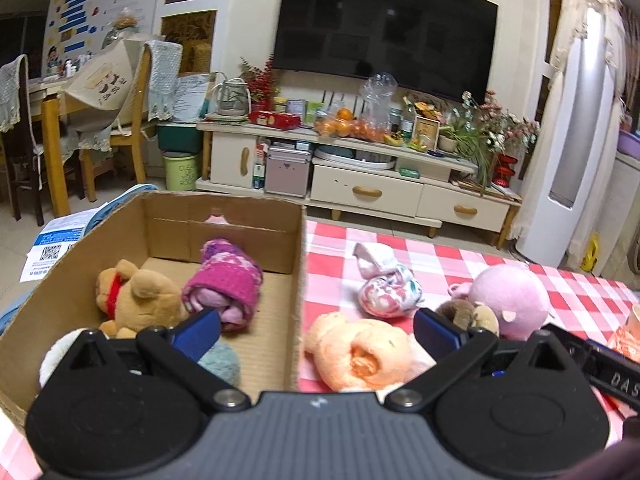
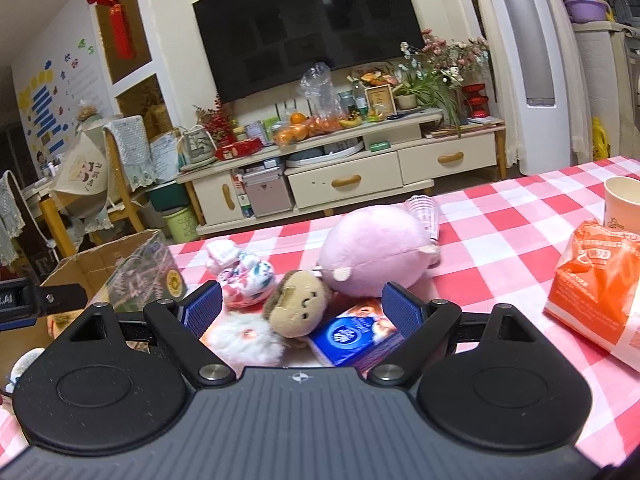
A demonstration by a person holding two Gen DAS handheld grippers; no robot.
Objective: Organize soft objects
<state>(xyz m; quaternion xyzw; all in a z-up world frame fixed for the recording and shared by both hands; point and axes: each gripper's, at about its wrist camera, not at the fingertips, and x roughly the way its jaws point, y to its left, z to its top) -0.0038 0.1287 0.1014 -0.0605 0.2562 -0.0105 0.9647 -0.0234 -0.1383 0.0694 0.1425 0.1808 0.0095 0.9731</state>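
Note:
A cardboard box (image 1: 60, 292) at the left holds a brown teddy bear (image 1: 140, 300), a rolled pink knit piece (image 1: 228, 284) and a pale blue soft thing (image 1: 222, 360). My left gripper (image 1: 316, 332) is open and empty, straddling the box's right wall, above an orange plush (image 1: 360, 356). On the checked cloth lie a patterned sock ball (image 1: 388, 288), a pink round plush (image 1: 508, 296) and a brown monkey plush (image 2: 300, 304). My right gripper (image 2: 302, 308) is open and empty around the monkey plush, a white fluffy toy (image 2: 244, 336) and a blue tissue pack (image 2: 352, 336).
An orange snack bag (image 2: 596, 292) and a paper cup (image 2: 622, 196) sit on the tablecloth (image 2: 500, 240) at the right. The box also shows in the right wrist view (image 2: 120, 264). A TV stand, chairs and a standing air conditioner are beyond the table.

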